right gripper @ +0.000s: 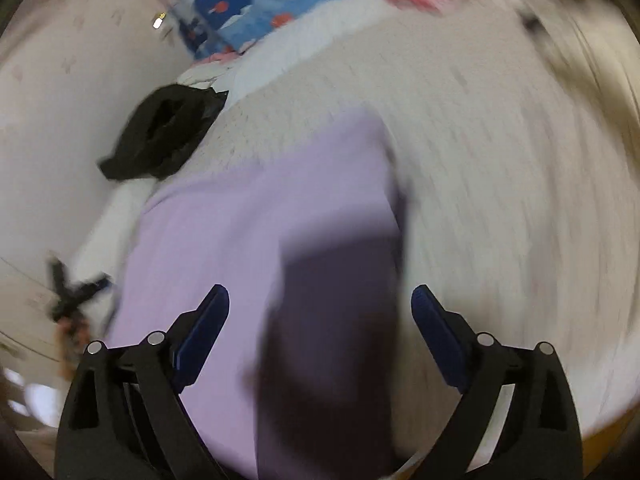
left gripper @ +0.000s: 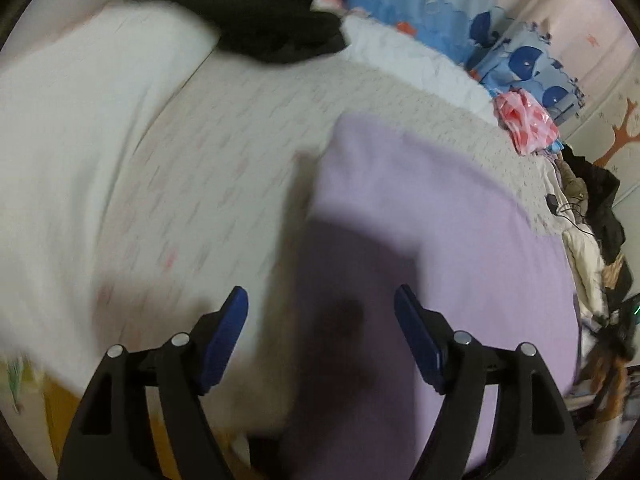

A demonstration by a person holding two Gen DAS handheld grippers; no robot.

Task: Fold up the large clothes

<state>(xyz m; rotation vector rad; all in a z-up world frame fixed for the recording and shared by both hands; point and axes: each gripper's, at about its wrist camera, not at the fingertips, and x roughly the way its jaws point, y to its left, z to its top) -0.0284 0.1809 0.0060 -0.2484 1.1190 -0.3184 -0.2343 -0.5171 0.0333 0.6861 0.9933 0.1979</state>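
Both wrist cameras looked steeply down along their jaws, close above the bed (left gripper: 248, 128); both views shared the lilac garment (left gripper: 420, 200), the black garment (right gripper: 160, 132) and the whale-print bedding (right gripper: 256, 4)

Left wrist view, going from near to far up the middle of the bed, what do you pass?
Lilac garment → speckled bedsheet → black garment → blue whale-print bedding.

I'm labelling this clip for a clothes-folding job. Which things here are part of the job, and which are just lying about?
Part of the job:
- lilac garment, spread on the bed
- left gripper, open
- right gripper, open

Just lying about:
- black garment
- whale-print bedding
- pink bag
- clothes pile
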